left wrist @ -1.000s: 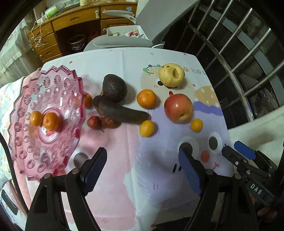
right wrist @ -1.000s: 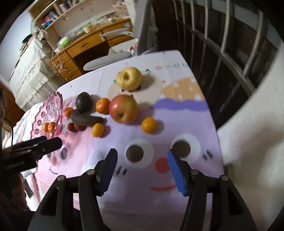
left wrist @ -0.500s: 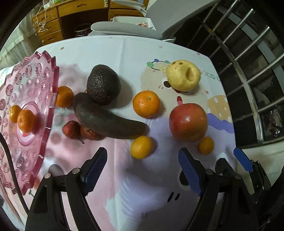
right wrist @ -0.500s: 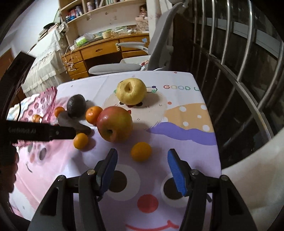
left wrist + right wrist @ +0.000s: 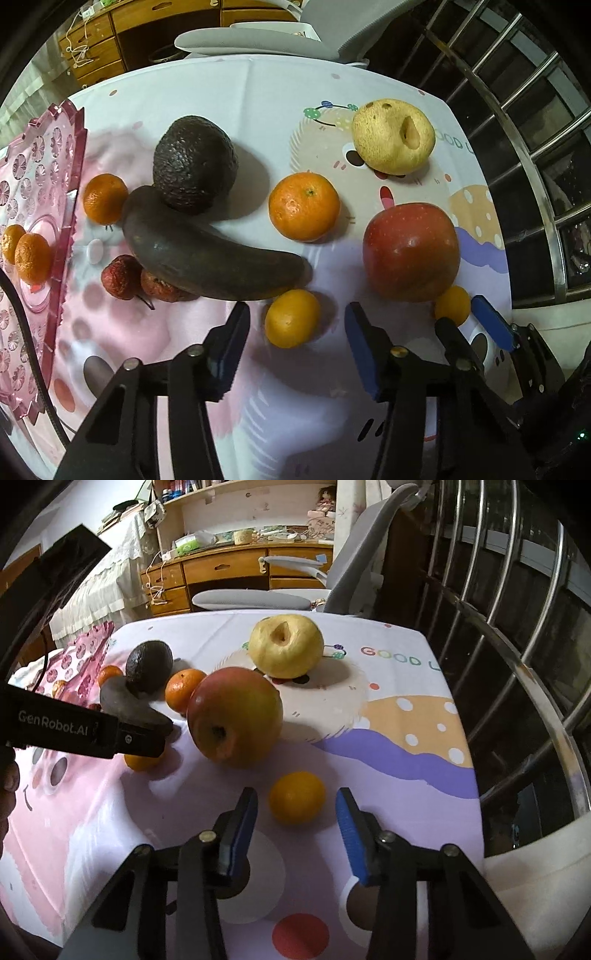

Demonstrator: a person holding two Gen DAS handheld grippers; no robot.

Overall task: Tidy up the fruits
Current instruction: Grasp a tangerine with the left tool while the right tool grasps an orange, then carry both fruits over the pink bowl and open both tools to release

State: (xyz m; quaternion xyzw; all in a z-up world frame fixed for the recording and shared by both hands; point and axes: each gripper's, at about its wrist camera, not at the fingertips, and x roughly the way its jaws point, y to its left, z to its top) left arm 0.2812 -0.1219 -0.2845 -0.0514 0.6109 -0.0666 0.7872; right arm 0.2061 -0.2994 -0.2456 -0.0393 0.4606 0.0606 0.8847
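My left gripper (image 5: 297,343) is open, its fingers on either side of a small orange kumquat (image 5: 292,318) on the cloth. My right gripper (image 5: 297,823) is open around another small kumquat (image 5: 297,797), which also shows in the left wrist view (image 5: 452,305). A red apple (image 5: 412,251), a mandarin (image 5: 304,206), a yellow pear (image 5: 393,136), an avocado (image 5: 194,162), a blackened banana (image 5: 210,251) and two small red fruits (image 5: 120,277) lie on the table. A pink glass plate (image 5: 40,158) at the left holds two mandarins (image 5: 31,253).
Another mandarin (image 5: 104,198) lies by the plate's rim. A grey chair (image 5: 258,600) and a wooden desk (image 5: 236,568) stand beyond the table's far edge. A metal railing (image 5: 517,627) runs along the right side.
Both grippers have moved forward and down toward the fruit. Each kumquat now lies between its gripper's open fingers. The fruits have not moved.
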